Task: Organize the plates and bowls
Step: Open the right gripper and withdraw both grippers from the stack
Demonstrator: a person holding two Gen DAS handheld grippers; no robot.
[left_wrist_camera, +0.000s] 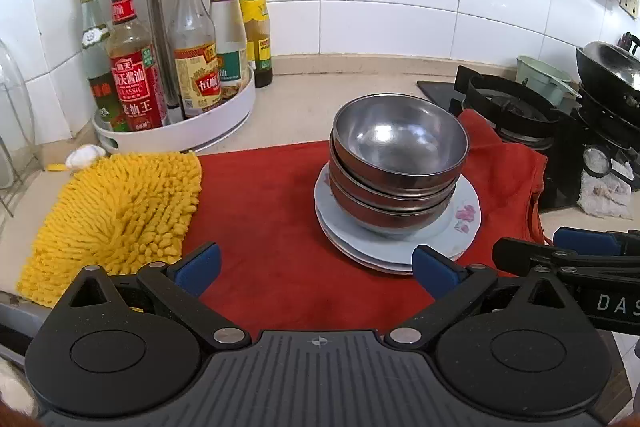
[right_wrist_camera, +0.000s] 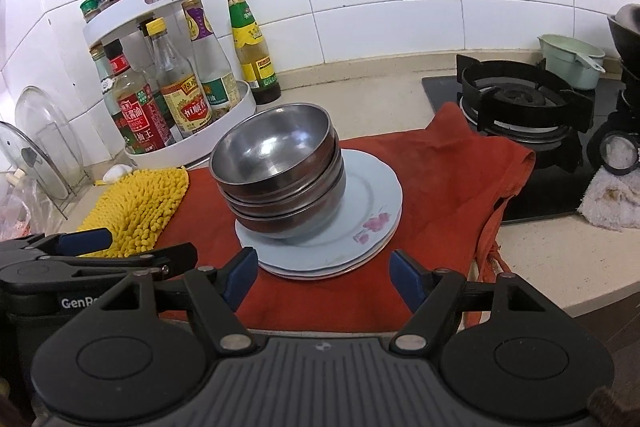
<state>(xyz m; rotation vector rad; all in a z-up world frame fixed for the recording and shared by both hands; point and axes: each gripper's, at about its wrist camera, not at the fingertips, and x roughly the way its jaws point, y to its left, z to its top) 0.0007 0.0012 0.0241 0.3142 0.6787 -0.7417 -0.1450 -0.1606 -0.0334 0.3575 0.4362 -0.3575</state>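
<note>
Three nested steel bowls (left_wrist_camera: 400,163) (right_wrist_camera: 280,171) stand on a stack of pale blue plates (left_wrist_camera: 464,223) (right_wrist_camera: 372,203) with a pink flower print, on a red cloth (left_wrist_camera: 272,211) (right_wrist_camera: 440,171). My left gripper (left_wrist_camera: 316,267) hovers open in front of the stack, a little to its left, with nothing between its blue pads. My right gripper (right_wrist_camera: 324,275) is open too, just short of the plates' near rim, touching nothing. Each gripper shows at the edge of the other's view: the right one (left_wrist_camera: 580,251) and the left one (right_wrist_camera: 80,247).
A yellow chenille mat (left_wrist_camera: 116,211) (right_wrist_camera: 140,207) lies left of the cloth. Behind it is a white two-tier rack of sauce bottles (left_wrist_camera: 168,67) (right_wrist_camera: 172,99). A gas hob (left_wrist_camera: 512,107) (right_wrist_camera: 520,103) with a wok (left_wrist_camera: 612,67) stands at the right. Glass lids (right_wrist_camera: 44,143) lean at far left.
</note>
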